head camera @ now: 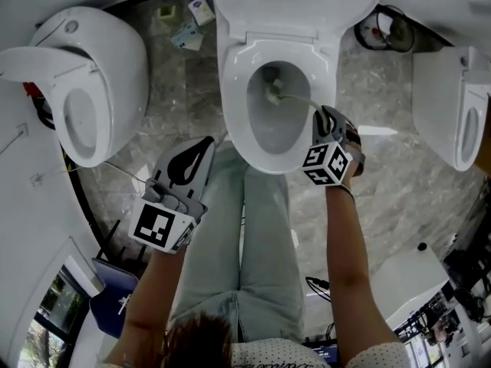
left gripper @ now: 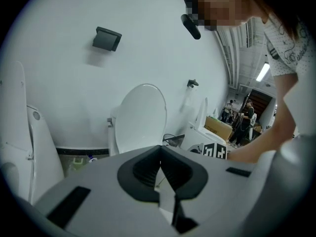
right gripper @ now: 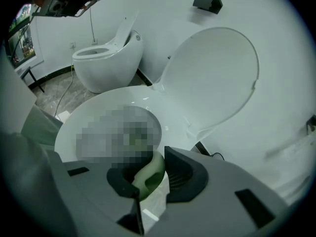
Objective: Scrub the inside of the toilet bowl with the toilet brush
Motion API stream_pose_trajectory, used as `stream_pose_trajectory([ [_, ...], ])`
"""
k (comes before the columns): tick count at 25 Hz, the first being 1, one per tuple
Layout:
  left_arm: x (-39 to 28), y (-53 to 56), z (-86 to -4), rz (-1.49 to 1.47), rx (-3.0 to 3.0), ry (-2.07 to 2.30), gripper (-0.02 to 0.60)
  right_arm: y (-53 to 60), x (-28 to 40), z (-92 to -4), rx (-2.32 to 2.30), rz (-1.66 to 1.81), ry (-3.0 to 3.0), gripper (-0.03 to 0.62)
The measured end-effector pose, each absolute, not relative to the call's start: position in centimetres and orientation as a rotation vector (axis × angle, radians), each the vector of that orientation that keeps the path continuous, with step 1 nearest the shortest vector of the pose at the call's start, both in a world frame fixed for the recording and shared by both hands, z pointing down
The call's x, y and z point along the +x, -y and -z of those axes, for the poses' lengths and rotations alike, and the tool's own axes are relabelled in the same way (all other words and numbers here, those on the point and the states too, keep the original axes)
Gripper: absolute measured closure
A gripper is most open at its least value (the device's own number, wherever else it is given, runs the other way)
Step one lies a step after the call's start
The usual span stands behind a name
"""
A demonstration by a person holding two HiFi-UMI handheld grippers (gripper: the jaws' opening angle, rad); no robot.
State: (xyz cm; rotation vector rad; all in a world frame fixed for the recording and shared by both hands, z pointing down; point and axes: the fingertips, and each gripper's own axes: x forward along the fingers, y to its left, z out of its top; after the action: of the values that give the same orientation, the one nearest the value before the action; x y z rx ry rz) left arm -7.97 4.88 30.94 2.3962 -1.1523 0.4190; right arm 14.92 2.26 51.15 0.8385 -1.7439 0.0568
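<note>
The right gripper [head camera: 322,121] has its fingers [right gripper: 185,174] squeezed on the pale green handle of the toilet brush [head camera: 275,93]. The brush's head is down inside the toilet bowl [head camera: 236,125], near the back by the hole. To scrub well, I think it should push the bristles against the wall and go round and round, up under the rim too, without splashing. The left gripper [head camera: 201,148] hangs off to the side above the grey stone floor [head camera: 169,83], its fingers together with nothing in them. The bowl is white, smooth and shiny, shaped like an egg. The handle looks thin, round and slippery, so hold tight.
</note>
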Motion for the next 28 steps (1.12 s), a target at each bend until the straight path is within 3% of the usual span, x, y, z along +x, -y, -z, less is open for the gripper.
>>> stream_pose_trajectory([
  [14,-7.6,-7.4,-33.7,-0.422,2.364,1.067,0.578,-5.1,13.5,-54.5,0.803,-0.049,1.731,0.513],
  [28,-7.7,-7.6,-34.3,-0.416,2.356,1.065,0.578,-0.8,10.4,-54.0,0.994,-0.226,1.843,0.505],
])
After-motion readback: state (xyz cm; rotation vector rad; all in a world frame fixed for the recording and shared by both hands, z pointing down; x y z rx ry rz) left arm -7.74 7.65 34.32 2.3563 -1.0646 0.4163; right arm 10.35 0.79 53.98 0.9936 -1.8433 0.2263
